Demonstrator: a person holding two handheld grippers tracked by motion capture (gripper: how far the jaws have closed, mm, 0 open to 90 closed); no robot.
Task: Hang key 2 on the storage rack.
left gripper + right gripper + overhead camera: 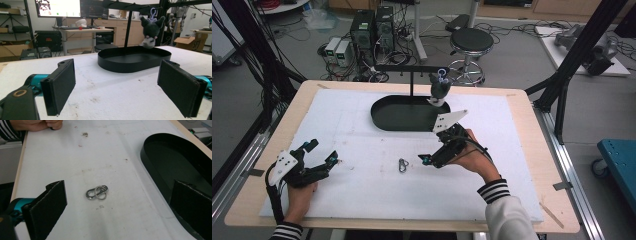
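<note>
Right gripper (426, 159) jaws wide apart, holding nothing, aimed at metal clip (402, 165) lying flat on white mat (362, 145), just beside it, no contact. Left gripper (323, 152) also spread, holding nothing, well apart. Black tray (384, 117) behind, plush toy (440, 89) hanging above it.

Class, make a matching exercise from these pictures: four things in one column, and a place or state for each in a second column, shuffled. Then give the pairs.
1. carabiner
2. plush toy
3. black tray
4. left gripper

A. hangs from the black stand
B. open, near the table's left edge
C. lies flat on the white mat, ahead of the right gripper
D. oval, at the stand's foot

Pairs: 1-C, 2-A, 3-D, 4-B
</note>
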